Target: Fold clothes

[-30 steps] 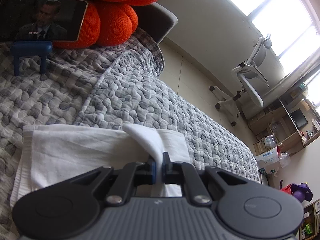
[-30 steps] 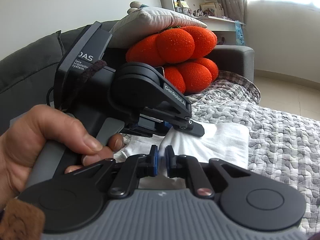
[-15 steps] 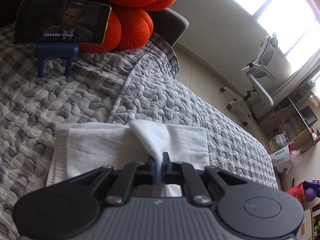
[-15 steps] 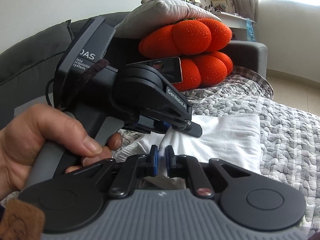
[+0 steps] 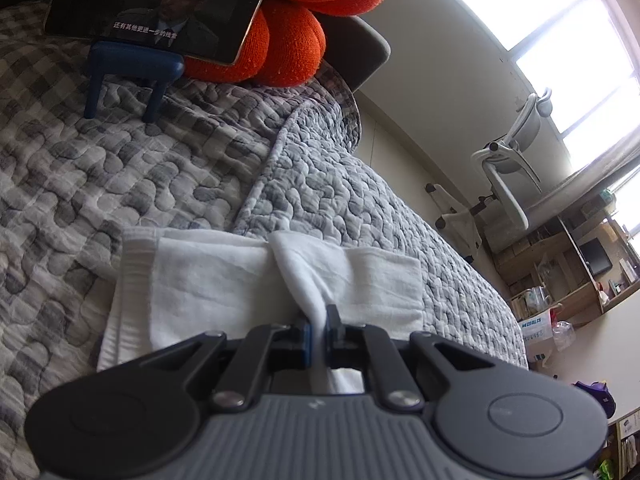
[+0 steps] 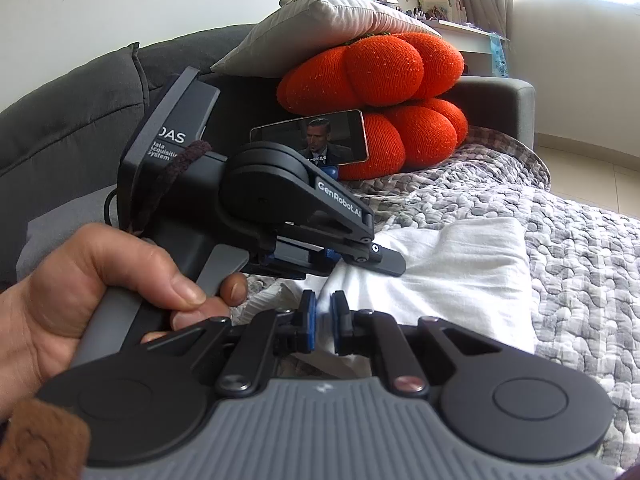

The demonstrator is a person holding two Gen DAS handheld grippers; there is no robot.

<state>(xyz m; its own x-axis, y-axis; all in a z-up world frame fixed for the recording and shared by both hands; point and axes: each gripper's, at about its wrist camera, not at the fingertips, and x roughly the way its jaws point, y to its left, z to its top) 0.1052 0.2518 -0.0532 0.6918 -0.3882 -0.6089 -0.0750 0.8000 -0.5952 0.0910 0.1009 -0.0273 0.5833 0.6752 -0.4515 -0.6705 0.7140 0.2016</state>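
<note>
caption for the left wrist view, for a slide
Left gripper pinching a raised fold of the white garment on the grey quilt.
</note>
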